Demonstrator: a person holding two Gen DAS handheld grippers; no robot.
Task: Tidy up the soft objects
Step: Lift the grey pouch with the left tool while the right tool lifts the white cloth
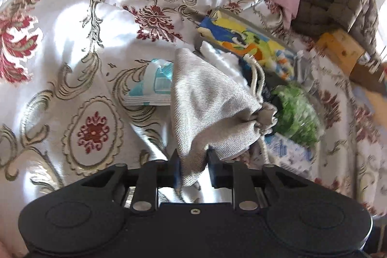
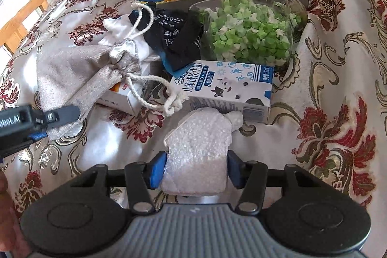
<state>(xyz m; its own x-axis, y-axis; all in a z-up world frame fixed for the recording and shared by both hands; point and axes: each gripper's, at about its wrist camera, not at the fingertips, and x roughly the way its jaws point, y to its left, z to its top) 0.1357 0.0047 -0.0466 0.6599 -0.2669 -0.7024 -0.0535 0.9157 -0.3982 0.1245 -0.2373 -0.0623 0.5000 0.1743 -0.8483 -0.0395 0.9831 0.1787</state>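
Linen pouch (image 1: pixel 208 108) clamped in left gripper (image 1: pixel 193 169) fingers; right gripper (image 2: pixel 197 169) fingers grasp foam block (image 2: pixel 198 156); carton (image 2: pixel 227 88) print Chinese.

Ahead of my right hand-held gripper (image 2: pixel 197 166) a white-and-blue milk carton (image 2: pixel 225 91) lies crosswise, with a clear plastic tub of green and white bits (image 2: pixel 249 33) behind it. Bare floral satin cloth (image 2: pixel 326 88) (wrinkled) to the right leaves passage.
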